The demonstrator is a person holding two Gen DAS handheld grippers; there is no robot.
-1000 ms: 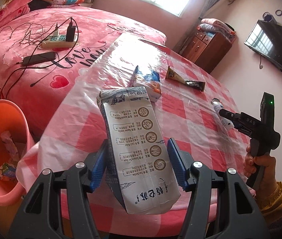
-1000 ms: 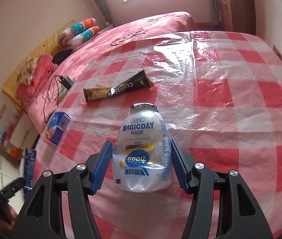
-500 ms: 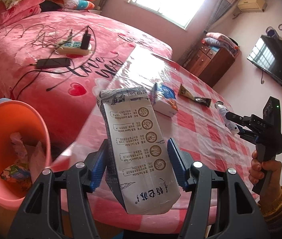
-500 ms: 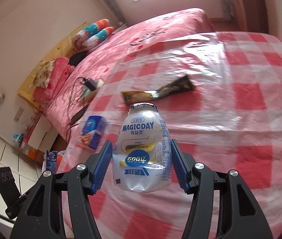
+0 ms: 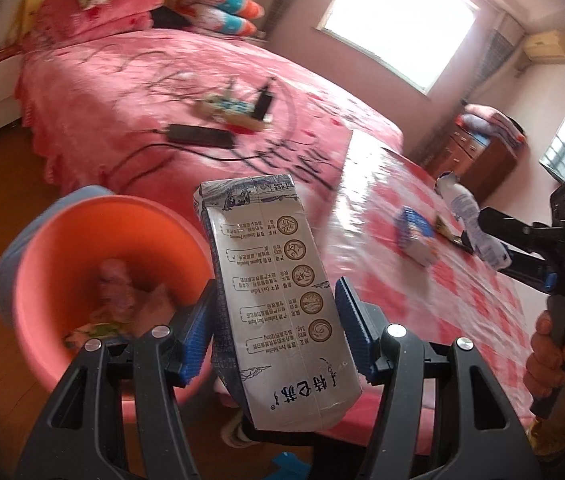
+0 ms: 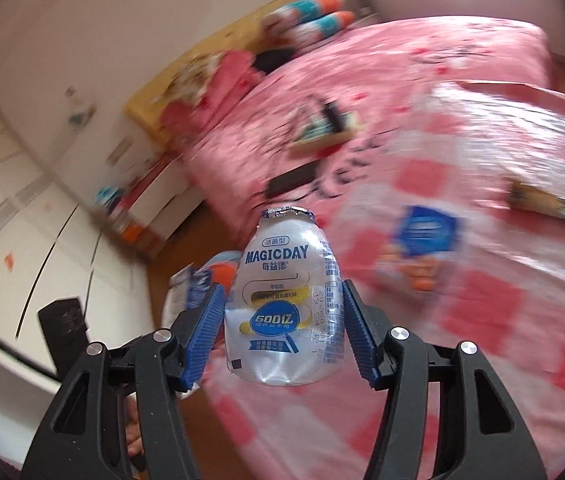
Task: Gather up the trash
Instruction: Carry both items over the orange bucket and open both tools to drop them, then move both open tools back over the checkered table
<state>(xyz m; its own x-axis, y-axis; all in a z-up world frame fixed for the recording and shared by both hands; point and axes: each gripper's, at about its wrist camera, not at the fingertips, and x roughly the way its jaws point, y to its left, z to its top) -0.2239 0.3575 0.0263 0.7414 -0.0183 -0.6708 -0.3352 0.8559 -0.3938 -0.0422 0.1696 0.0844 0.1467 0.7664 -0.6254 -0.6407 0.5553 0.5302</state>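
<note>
My left gripper [image 5: 276, 330] is shut on a white and grey milk carton [image 5: 274, 284] and holds it in the air beside the orange bin [image 5: 94, 240], which has wrappers inside. My right gripper [image 6: 284, 330] is shut on a clear MAGICDAY bottle [image 6: 286, 304] with a foil top, held above the table's near edge; it also shows in the left wrist view [image 5: 470, 220]. A blue snack box [image 6: 422, 240] and a brown coffee sachet [image 6: 546, 202] lie on the red checked table [image 6: 502, 300].
A pink bed [image 5: 142, 100] stands behind the bin, with a power strip [image 5: 238, 110], a phone [image 5: 200, 136] and cables on it. A wooden cabinet [image 5: 478, 156] stands at the far right. The floor is wood.
Both grippers have swung left, away from the table and toward the bin. The carton is now beside the bin's rim. The bottle has left the table's middle.
</note>
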